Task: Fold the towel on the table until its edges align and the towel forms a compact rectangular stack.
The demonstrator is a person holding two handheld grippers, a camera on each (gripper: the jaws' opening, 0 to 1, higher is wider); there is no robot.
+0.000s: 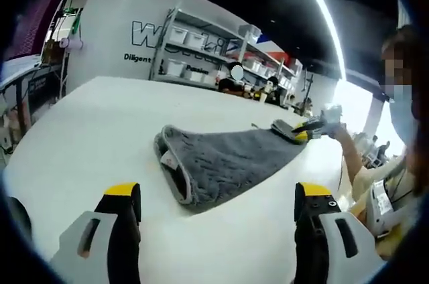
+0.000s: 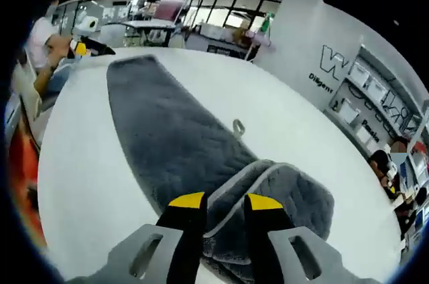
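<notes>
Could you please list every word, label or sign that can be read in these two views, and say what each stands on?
"W": large outlined letter on the white wall; the rest of the word is hidden by the shelving.
"Diligent": small dark word on the same wall below the large letter; cut off to "Diligen" in the right gripper view.
A further small word behind the shelving: too blurred to read.
The grey towel's small tag: no legible text.

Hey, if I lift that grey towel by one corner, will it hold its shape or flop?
Probably flop: the towel already bends into a soft fold near the right gripper. Its plush pile suggests it grips rather than slips, and it likely drags on the table.
</notes>
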